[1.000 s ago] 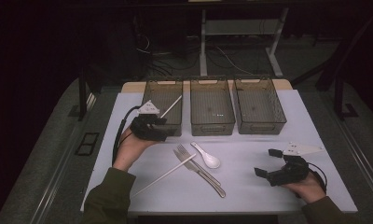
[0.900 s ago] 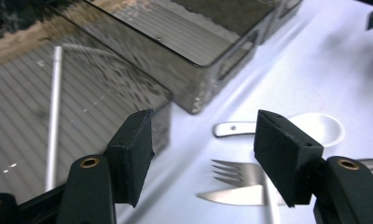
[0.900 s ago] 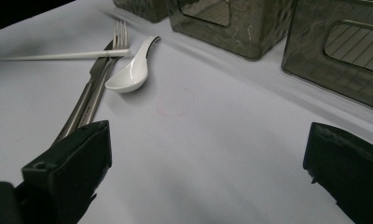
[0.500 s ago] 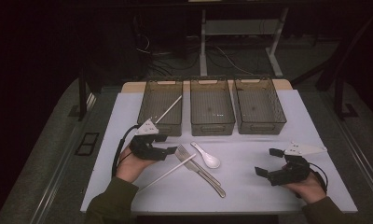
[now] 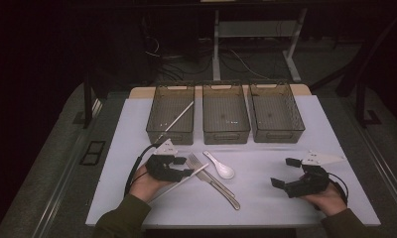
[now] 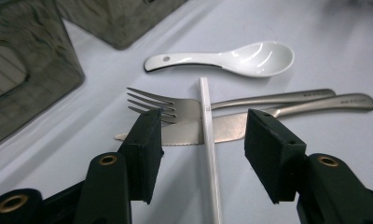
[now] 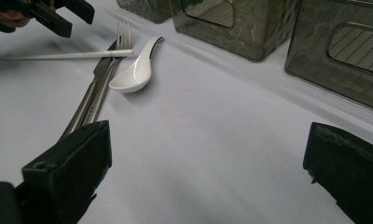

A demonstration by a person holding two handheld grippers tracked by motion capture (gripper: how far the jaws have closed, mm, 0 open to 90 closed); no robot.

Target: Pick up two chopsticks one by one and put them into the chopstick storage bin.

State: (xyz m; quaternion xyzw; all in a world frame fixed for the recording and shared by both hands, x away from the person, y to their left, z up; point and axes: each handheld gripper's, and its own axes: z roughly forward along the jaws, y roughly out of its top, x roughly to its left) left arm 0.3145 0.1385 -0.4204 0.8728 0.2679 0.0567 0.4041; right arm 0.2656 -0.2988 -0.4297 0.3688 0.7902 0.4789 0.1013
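A white chopstick (image 5: 179, 182) lies slantwise on the white table mat (image 5: 266, 208), its far end resting across a metal fork (image 6: 168, 106) and knife (image 6: 231, 127). My left gripper (image 5: 184, 167) is low over it, and the chopstick (image 6: 208, 140) runs between the two jaws with a gap on each side. The jaws have just been closing and the pads do not touch it. A white ceramic spoon (image 5: 222, 167) lies just beyond the fork (image 5: 199, 164). My right gripper (image 5: 285, 173) rests open at the near right with nothing in it (image 7: 212, 158).
Three dark see-through bins stand in a row at the back of the mat: left (image 5: 169, 130), middle (image 5: 225, 130), right (image 5: 276, 130). A second white chopstick (image 5: 175, 118) leans in the left bin. The right gripper view also shows the spoon (image 7: 133, 74) and the left gripper (image 7: 49, 16).
The left hand came down and toward the near side, from beside the left bin to the chopstick on the mat, and its jaws narrowed around it. The right hand kept still.
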